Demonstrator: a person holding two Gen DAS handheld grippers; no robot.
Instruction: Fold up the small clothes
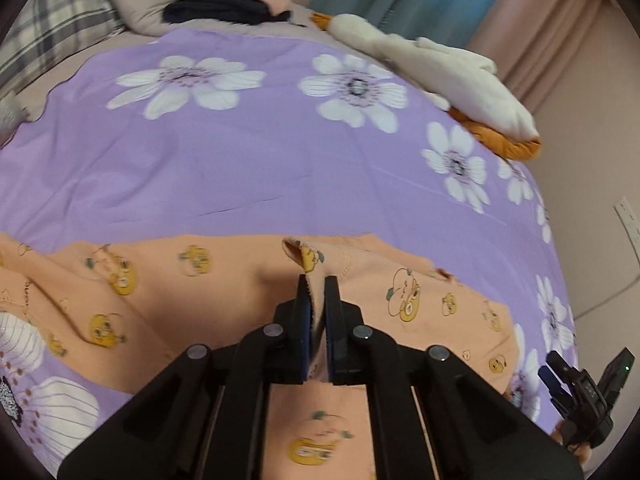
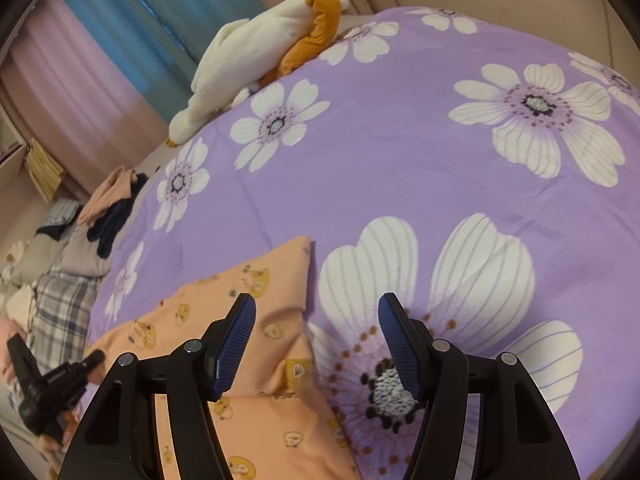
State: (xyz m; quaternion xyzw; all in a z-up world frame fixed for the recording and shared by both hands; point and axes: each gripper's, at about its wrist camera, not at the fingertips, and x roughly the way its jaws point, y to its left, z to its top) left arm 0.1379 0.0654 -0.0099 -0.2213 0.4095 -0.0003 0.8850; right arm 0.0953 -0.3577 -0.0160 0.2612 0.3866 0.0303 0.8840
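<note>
The orange garment [image 1: 224, 292] lies across the lower frame on the purple bedspread [image 1: 256, 152]; it looks light, soft and limp; best taken at an edge; the left gripper [image 1: 316, 284] is clamped on a fold; the right gripper [image 2: 316, 308] stands apart, holding nothing.

free: purple bedspread [image 1: 240, 168] centre | blocked: plush toy [image 1: 460, 76], clothes pile [image 1: 224, 4]

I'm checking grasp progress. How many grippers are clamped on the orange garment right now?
1. The left gripper is shut on a raised fold of the orange garment; the right gripper hangs open above its edge, gripping nothing.
</note>
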